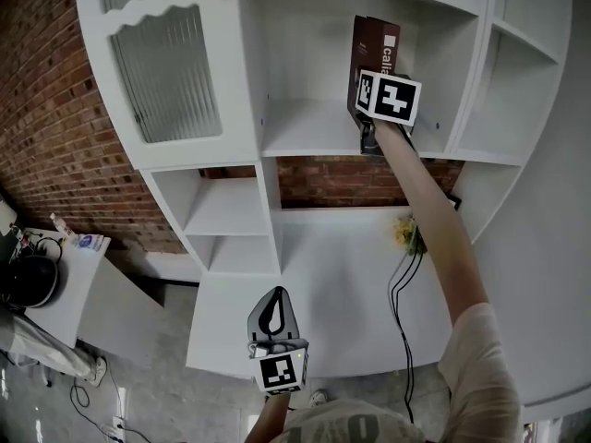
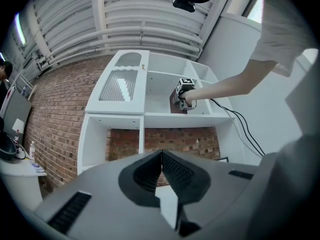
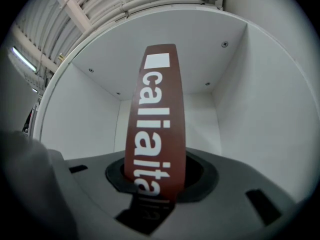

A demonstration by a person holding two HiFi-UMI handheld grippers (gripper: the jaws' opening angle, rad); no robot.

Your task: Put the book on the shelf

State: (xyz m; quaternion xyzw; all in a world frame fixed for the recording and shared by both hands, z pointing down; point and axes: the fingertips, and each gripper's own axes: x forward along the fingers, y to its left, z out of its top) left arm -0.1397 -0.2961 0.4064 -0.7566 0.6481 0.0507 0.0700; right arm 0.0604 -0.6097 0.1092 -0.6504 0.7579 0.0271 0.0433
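Right gripper (image 3: 155,176): fingers (image 3: 200,174) clamped on the lower end of the book (image 3: 157,124), pads on both covers, brown spine with white letters facing the gripper's camera. Firm grip, no gap seen.

The book stood upright, only slightly tilted. It was inside the upper middle compartment of the shelf (image 3: 210,114), toward that compartment's right side, with white back wall and ceiling behind it in the right gripper view. In the head view the book (image 1: 369,49) sat just beyond the right gripper (image 1: 367,118), arm stretched up and far. Its bottom edge was near the compartment's board (image 1: 305,127); couldn't tell whether it touched, the gripper covered it.

Left gripper (image 2: 161,171): fingers (image 2: 180,174) closed together, nothing between them. It hung low and near, (image 1: 272,314) over the white worktop (image 1: 332,275), well apart from the book. Idle.

Progress, my judgement: mostly done. Book lifted and brought into the compartment, upright. Left to do: set it down on the board if not already down, open the fingers, pull the gripper back without tipping the book. Nothing beside the book to lean on, so it could fall on release.

Other: glass door (image 1: 166,72) left of the compartment, brick wall (image 1: 46,109) far left, cable (image 1: 402,284) running down by the worktop.
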